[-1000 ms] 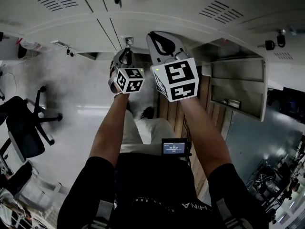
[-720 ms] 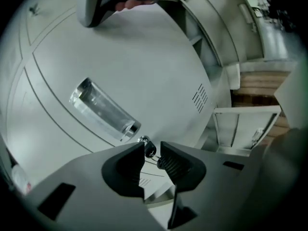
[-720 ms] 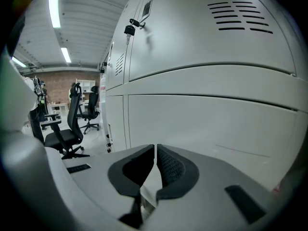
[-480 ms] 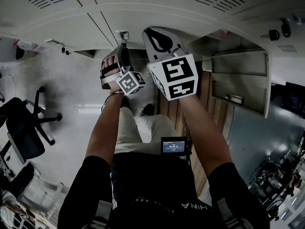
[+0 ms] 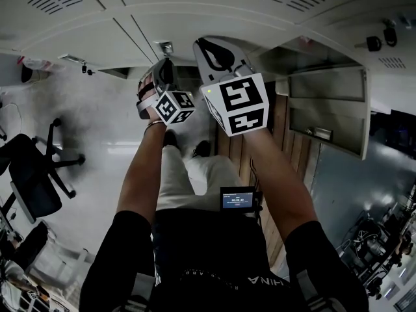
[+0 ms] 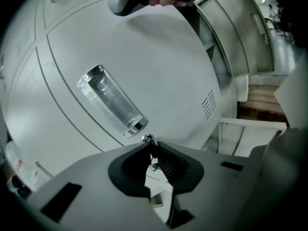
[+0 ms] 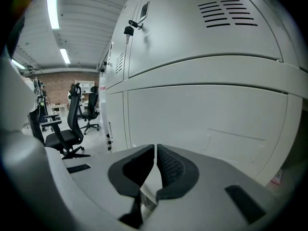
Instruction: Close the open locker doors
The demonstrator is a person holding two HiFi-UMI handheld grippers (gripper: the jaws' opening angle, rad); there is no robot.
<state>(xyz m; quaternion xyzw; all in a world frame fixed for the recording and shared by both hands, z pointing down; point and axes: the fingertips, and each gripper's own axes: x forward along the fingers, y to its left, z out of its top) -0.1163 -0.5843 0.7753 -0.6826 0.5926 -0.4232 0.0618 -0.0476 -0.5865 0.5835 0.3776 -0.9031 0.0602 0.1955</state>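
Observation:
A grey locker door [image 6: 144, 57] fills the left gripper view, with a clear plastic label holder [image 6: 111, 100] on it. Just below the holder, my left gripper [image 6: 153, 146] is shut on a small metal key [image 6: 147, 139] at the door's lock. From the head view, the left gripper [image 5: 166, 60] reaches the lock [image 5: 168, 47]. My right gripper [image 5: 211, 44] is beside it, shut and empty, its tips against or very near the same door. In the right gripper view, the shut right gripper [image 7: 156, 148] faces the door panel [image 7: 202, 119].
An open locker [image 5: 325, 116] with shelves stands to the right, its door [image 5: 361, 119] swung out. Further lockers run to the left, one with keys hanging [image 7: 129, 29]. Office chairs [image 5: 32, 168] stand on the floor at left. Wooden flooring [image 5: 286, 155] lies below the open locker.
My left gripper has rolled about its own axis while staying at the lock; its marker cube shows a different face. The right gripper has kept still.

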